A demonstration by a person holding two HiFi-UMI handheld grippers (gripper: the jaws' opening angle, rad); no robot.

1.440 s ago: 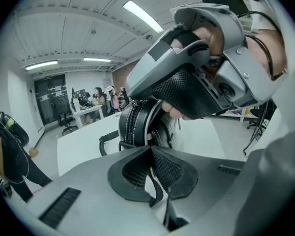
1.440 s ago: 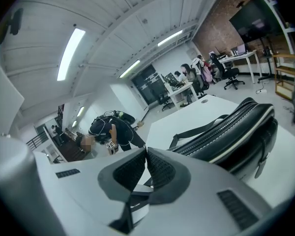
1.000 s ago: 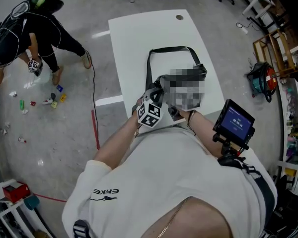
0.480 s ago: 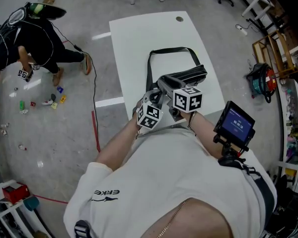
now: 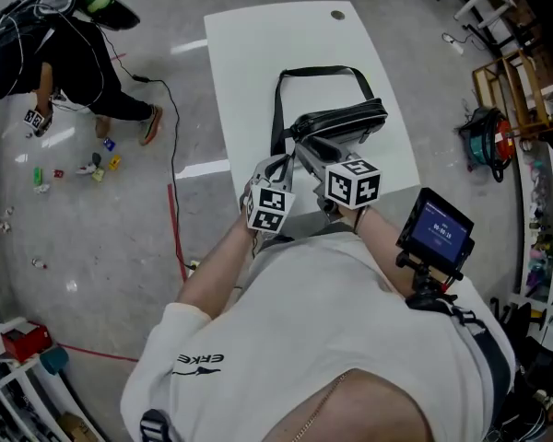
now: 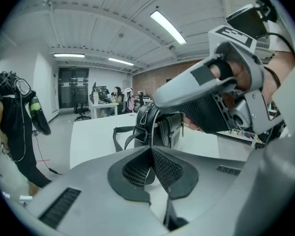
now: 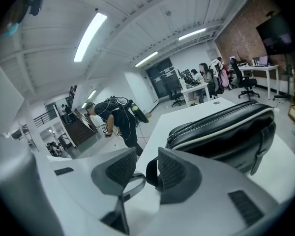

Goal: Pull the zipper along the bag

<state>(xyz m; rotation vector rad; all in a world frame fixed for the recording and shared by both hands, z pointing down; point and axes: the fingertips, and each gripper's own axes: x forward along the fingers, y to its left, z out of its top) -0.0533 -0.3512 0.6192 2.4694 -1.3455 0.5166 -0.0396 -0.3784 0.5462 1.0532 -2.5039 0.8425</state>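
- At the near edge of the white bench (image 5: 258, 53), toward its right edge, stands the black bag (image 5: 341, 122). Its strap is looped out toward the middle.
- The right claw (image 7: 141, 172) stands wide, its jaws having just been opening. A dark strap loop (image 7: 149, 173) sits in the gap beside one pad, not pinched.
- The left claw (image 6: 150, 165) is closed pad to pad, with nothing visibly in it. It points at the bag's end.
- The zipper (image 7: 216, 119) looks closed along the length that shows, so the pull seems largely done. The tab itself cannot be picked out.
- The person's sleeve (image 5: 195, 359) reads "ERKE". The forearm screen (image 5: 435, 228) shows digits too small to read.
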